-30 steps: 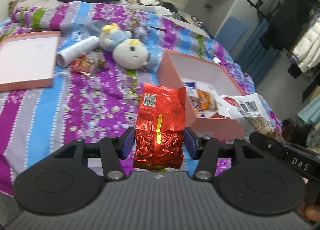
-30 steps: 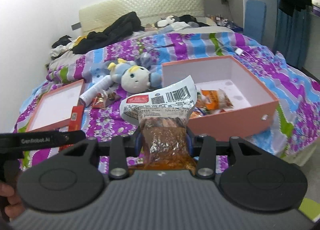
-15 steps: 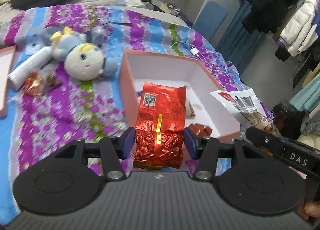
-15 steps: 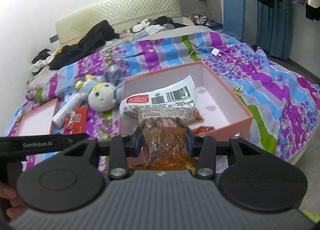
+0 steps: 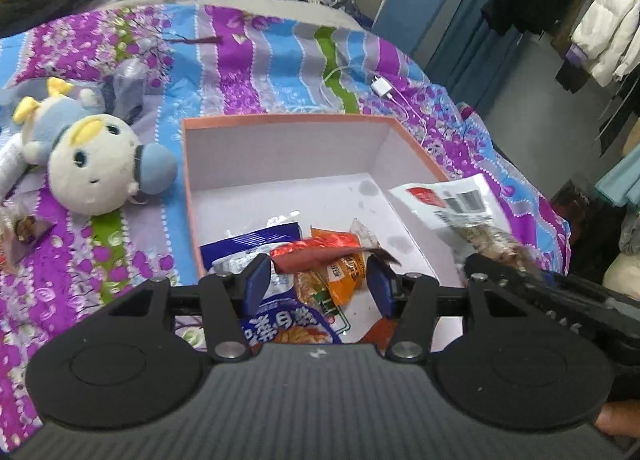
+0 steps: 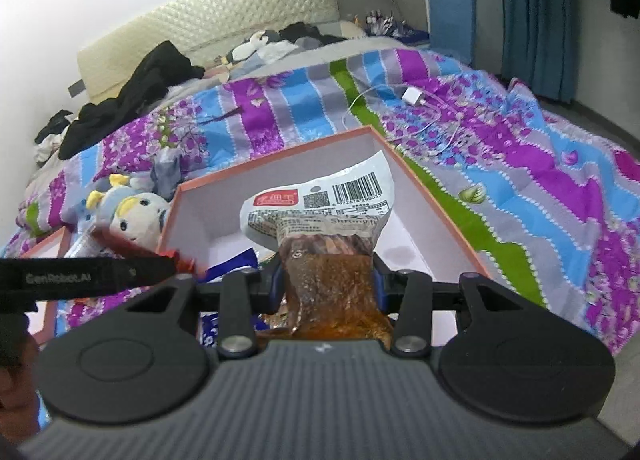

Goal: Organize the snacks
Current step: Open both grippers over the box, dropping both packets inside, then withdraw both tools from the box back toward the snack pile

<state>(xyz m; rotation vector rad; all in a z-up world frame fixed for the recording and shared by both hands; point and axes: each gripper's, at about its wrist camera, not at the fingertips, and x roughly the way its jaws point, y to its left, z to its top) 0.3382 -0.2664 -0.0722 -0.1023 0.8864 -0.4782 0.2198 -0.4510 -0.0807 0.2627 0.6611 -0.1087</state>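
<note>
Clearly the left gripper (image 5: 318,286) stands wide, with the red foil packet (image 5: 316,258) loose between its jaws above the pink box's (image 5: 280,122) 6 o'clock end. The right gripper (image 6: 326,288) pinches the shrimp pouch (image 6: 320,220) near the 3 o'clock rim; released there, the pouch could topple outside.

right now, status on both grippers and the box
Left gripper open over pink box, red foil packet loose between its fingers. Right gripper shut on shrimp packet, above the box. Nothing blocking the drop.
</note>
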